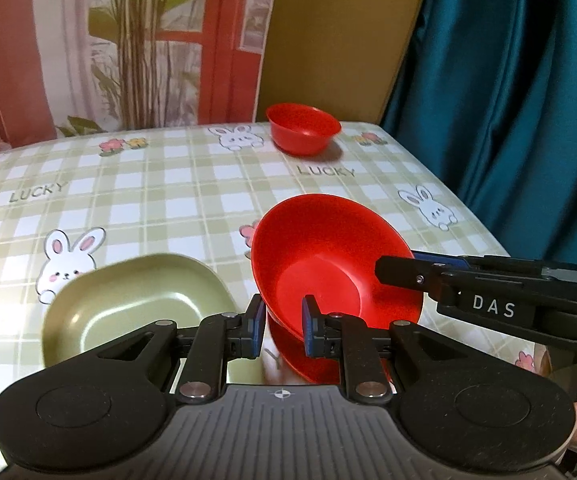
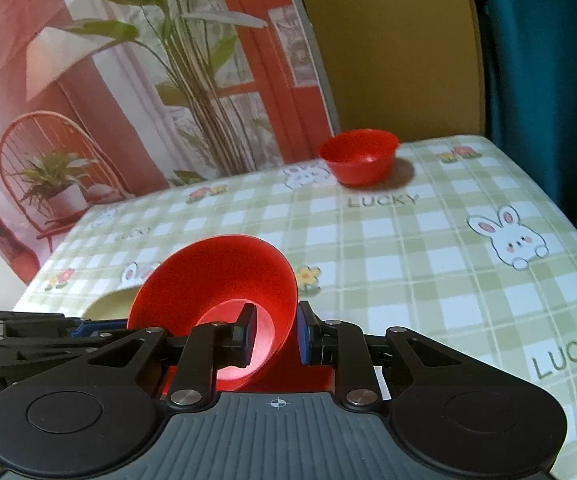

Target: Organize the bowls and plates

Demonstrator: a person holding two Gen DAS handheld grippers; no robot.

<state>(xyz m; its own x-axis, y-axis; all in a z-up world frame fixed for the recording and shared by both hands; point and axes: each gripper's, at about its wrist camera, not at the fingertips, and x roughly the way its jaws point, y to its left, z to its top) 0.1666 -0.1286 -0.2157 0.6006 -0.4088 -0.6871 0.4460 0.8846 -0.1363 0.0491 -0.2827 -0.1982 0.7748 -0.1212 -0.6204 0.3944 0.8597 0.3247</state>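
A red plate (image 1: 328, 256) is tilted up on edge above the table. My left gripper (image 1: 284, 330) is shut on its near rim. My right gripper (image 2: 274, 334) is shut on the opposite rim of the same red plate (image 2: 224, 276); its fingers (image 1: 404, 270) reach in from the right in the left wrist view. A second red piece (image 1: 292, 354) lies under the plate, mostly hidden. A green plate (image 1: 136, 300) lies flat to the left. A small red bowl (image 1: 303, 128) stands upright at the far edge, and it also shows in the right wrist view (image 2: 358, 156).
The table has a green checked bunny cloth (image 1: 168, 200). A printed backdrop (image 1: 128, 40) stands behind it. A teal curtain (image 1: 508, 100) hangs by the right table edge. The green plate's rim (image 2: 108, 304) peeks out behind the red plate.
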